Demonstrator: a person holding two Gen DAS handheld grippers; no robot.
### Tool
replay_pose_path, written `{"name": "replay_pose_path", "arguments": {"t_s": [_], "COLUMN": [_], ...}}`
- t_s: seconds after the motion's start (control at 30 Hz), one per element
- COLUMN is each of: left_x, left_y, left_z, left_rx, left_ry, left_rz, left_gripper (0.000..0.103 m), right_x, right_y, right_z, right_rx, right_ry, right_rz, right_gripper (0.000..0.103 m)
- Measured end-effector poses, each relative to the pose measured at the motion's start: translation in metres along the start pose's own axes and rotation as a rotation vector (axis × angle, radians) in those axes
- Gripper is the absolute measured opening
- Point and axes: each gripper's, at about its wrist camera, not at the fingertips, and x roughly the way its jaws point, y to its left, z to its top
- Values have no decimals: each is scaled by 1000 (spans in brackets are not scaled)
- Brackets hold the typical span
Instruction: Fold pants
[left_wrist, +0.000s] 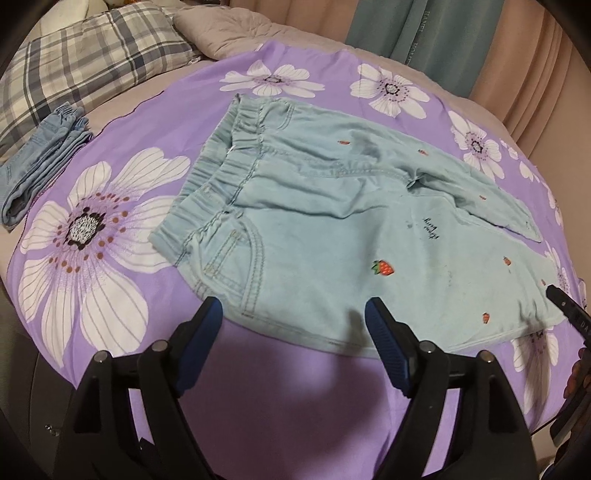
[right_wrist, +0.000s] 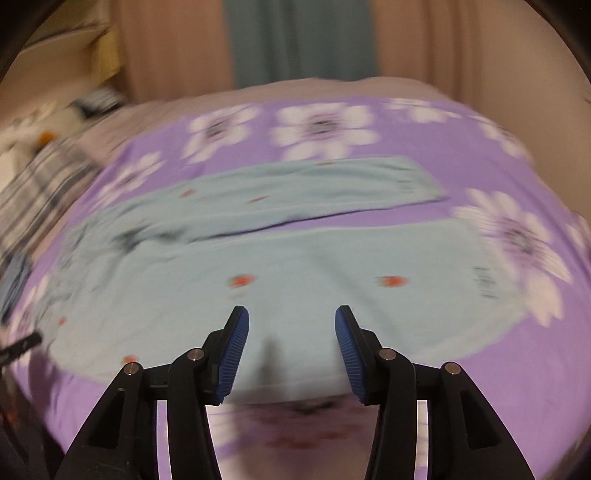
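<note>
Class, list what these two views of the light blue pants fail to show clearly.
- Left wrist: the pants leg ends, cut off at the right edge.
- Left wrist: black lettering, too small to read.
- Right wrist: the waistband, lost to motion blur.

The pants (left_wrist: 332, 236) are laid flat and unfolded on the purple flowered bedspread (left_wrist: 110, 206). They are made of pale blue denim, scattered with small red strawberry motifs, and a gathered elastic waistband (left_wrist: 221, 173) is seen at one end. The two legs (right_wrist: 295, 229) are spread slightly apart, with a narrow wedge of bedspread shown between them.
</note>
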Motion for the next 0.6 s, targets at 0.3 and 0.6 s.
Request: {"name": "replay_pose_path", "arguments": {"t_s": [0.3,0.6], "left_x": [3,-15], "left_y": [6,30], "left_z": [-6,34], "left_rx": [-12,-64], "left_ry": [51,-53], "left_rz": [-24,-30], "left_gripper": [80,83], "right_x": [41,35], "right_y": [31,30], "right_z": [-30,-11], "right_rx": [-113,-190], "right_ry": [157,121], "right_rz": [62,122], "right_gripper": [48,48]}}
